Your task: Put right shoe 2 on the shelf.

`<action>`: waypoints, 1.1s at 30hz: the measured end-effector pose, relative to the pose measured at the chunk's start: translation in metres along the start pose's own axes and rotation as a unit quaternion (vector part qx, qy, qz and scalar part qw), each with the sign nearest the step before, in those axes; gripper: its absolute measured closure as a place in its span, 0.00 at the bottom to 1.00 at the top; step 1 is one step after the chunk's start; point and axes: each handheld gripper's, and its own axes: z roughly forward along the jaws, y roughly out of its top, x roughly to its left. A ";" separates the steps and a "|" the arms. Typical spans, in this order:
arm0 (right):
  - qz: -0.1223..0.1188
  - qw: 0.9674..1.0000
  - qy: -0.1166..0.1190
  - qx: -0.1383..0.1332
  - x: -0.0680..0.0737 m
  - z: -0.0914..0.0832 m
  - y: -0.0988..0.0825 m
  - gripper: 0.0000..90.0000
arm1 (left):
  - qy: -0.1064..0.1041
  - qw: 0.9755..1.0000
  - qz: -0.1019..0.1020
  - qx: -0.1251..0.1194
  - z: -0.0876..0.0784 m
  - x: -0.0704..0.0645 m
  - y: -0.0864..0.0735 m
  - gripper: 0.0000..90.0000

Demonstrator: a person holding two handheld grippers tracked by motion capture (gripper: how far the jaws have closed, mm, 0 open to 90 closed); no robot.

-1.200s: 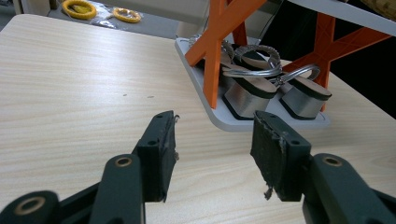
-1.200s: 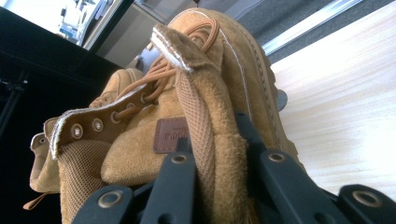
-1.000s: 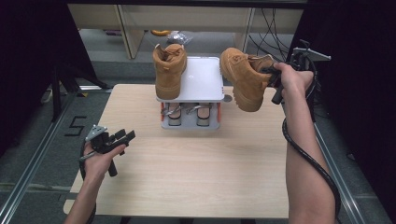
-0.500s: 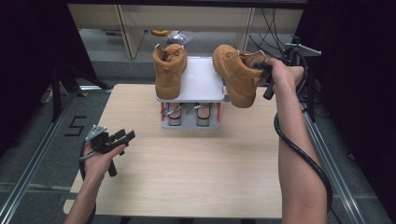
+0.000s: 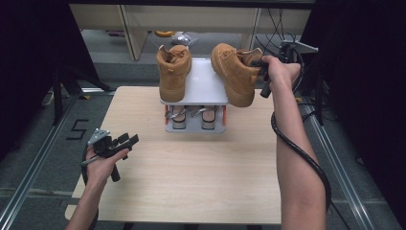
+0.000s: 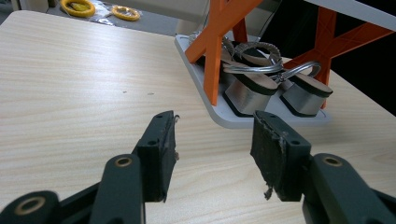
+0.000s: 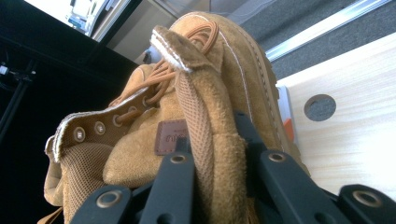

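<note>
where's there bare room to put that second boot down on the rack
The rack's top shelf is bare on its right half, between the standing boot and the right edge, just under the boot held by the right gripper. The lower shelf is crowded with silver sandals. The table in front of the rack, right of the left gripper, is bare.

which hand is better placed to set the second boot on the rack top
Right. The right gripper is shut on the boot, held beside the rack top. The left gripper is open over the table, away from the rack.
</note>
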 end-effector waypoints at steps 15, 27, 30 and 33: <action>-0.006 1.000 0.005 0.002 0.019 0.019 -0.002 0.90 | 0.002 1.000 -0.004 -0.006 -0.002 0.003 0.002 0.54; -0.004 1.000 0.005 0.006 0.032 0.043 -0.008 0.89 | 0.002 1.000 -0.006 -0.006 -0.003 0.005 0.001 0.54; -0.006 1.000 0.004 0.008 0.033 0.046 -0.009 0.89 | 0.002 1.000 -0.007 -0.007 -0.003 0.006 0.001 0.54; 0.000 1.000 0.005 0.007 0.034 0.051 -0.010 0.89 | 0.002 1.000 -0.007 -0.006 -0.002 0.006 0.001 0.54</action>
